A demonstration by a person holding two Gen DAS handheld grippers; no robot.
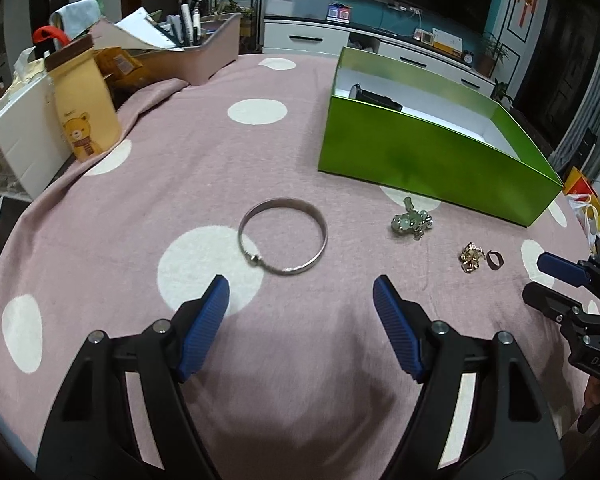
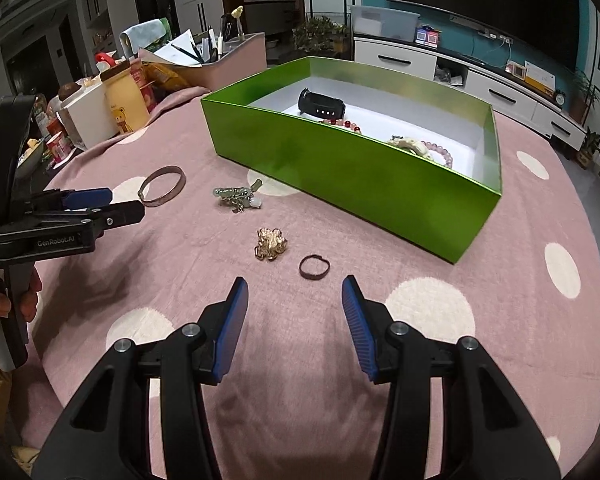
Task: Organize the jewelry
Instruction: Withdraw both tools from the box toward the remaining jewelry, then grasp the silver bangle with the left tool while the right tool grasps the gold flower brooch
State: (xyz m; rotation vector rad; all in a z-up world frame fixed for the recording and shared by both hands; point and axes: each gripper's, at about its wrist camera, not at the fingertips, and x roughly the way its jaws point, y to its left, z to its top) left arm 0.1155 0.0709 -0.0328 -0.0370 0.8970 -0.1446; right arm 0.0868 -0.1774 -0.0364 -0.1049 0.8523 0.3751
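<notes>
Pickup approach: left gripper (image 1: pixel 301 294) open short of silver bangle (image 1: pixel 283 237), right gripper (image 2: pixel 295 292) open near dark ring (image 2: pixel 314 266); next, straddle, pinch, carry to green box (image 2: pixel 340 164).

A silver bangle (image 1: pixel 283 236) lay flat on the pink dotted cloth. Near it sat a green beaded charm (image 1: pixel 413 223), a gold tangle (image 1: pixel 471 261) and a small dark ring (image 1: pixel 495 259). The open green box (image 2: pixel 340 168) held a black watch (image 2: pixel 321 106) and pink bead bracelets (image 2: pixel 440 151).
</notes>
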